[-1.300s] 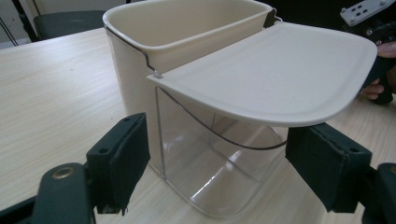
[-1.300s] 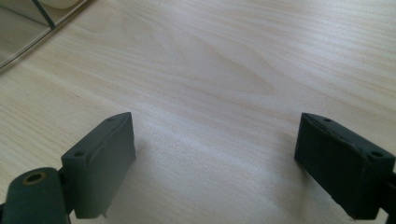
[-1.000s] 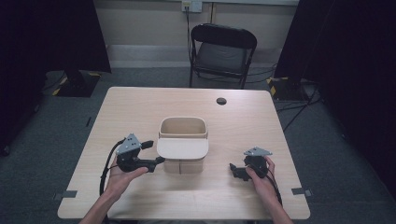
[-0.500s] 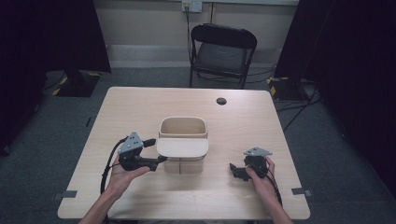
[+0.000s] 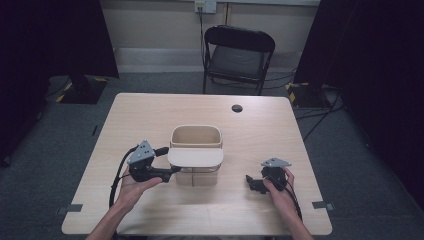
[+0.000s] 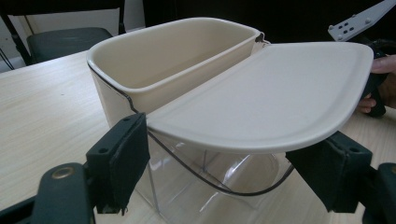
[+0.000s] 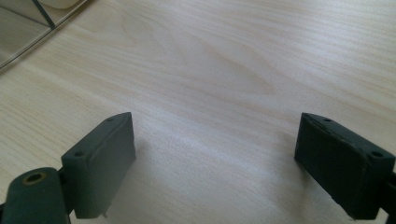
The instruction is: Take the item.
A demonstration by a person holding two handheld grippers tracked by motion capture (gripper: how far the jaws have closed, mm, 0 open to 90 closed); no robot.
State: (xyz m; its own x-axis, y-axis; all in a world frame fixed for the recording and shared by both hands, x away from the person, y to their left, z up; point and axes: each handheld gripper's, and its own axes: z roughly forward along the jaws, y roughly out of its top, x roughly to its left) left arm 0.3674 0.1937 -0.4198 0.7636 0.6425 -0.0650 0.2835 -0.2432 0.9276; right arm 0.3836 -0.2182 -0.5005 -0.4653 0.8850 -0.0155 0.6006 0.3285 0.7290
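High view, bin: cream bin (image 5: 196,140) sits mid-desk (image 5: 150,115) on a clear base; its flat lid (image 5: 195,158) hangs out over the front edge toward me, looks level

High view, left gripper: my left gripper (image 5: 167,161) is up against the lid's left end, one finger above and one below; compared with a second ago it's barely crept in, and the lid and bin haven't budged; so I read this as lining up on the lid, not moving it yet

High view, right gripper: right gripper (image 5: 251,181) sits low near the desk, well apart from the bin on its right; same spot as a second ago; idle for now I'd say

High view, background: folding chair (image 5: 235,57) behind the desk, small dark round thing (image 5: 237,108) near the far edge; can't tell what it is

Left gripper view: fingers (image 6: 122,163) spread wide, one either side of the lid (image 6: 271,93); the lid's edge reaches in between them but nothing is pinched; open bin (image 6: 173,56) behind it; my other gripper (image 6: 373,79) shows far right

Right gripper view: fingers (image 7: 105,158) wide apart over bare desk (image 7: 219,70), holding nothing; corner of the clear base (image 7: 28,28) top left

What it means: left needs to close on the lid edge next, probably to swing it; risk is the light bin sliding
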